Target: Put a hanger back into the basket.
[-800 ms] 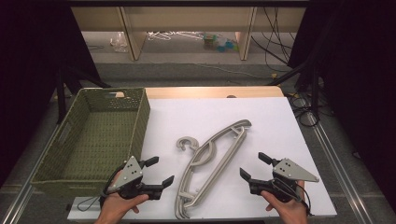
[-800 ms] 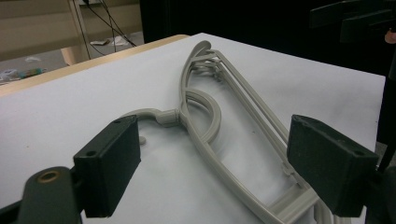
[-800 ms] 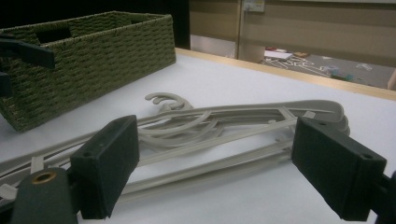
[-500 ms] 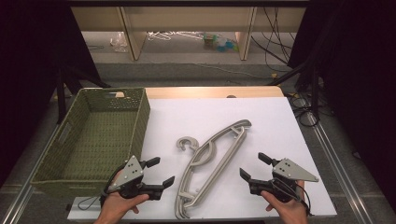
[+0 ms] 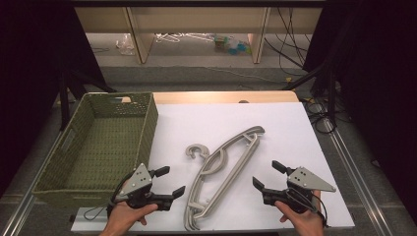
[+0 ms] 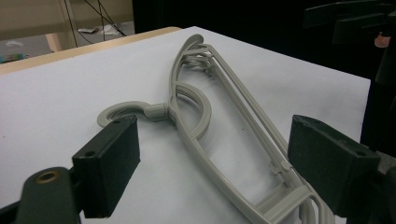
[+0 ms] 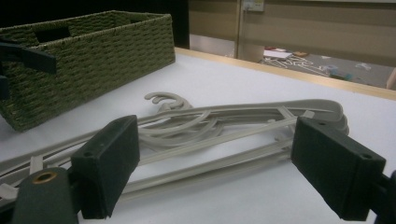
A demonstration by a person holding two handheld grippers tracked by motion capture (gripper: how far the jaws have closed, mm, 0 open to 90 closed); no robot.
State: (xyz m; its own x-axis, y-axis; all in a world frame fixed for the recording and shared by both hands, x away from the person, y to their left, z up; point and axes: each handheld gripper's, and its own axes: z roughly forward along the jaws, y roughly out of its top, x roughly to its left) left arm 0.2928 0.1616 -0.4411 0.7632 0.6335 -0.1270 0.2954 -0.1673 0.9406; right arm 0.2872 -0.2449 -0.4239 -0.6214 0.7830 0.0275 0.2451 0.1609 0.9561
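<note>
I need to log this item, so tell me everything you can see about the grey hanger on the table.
The hanger is pale grey and looks like plastic, seemingly two or more stacked. It has a curved hook, a rounded neck loop, long ribbed arms and a lower bar with small clips. It lies flat and diagonal on the white table, hook toward the basket, between the two open tongs. Nothing touches it but the table.

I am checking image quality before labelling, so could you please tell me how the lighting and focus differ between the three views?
High view: even light on the white table, dark surroundings, hanger reasonably sharp. Left gripper view: hanger in focus, near black jaws soft, dark background at top right. Right gripper view: basket and hanger fairly clear, near jaws blurred, far floor hazy.
</note>
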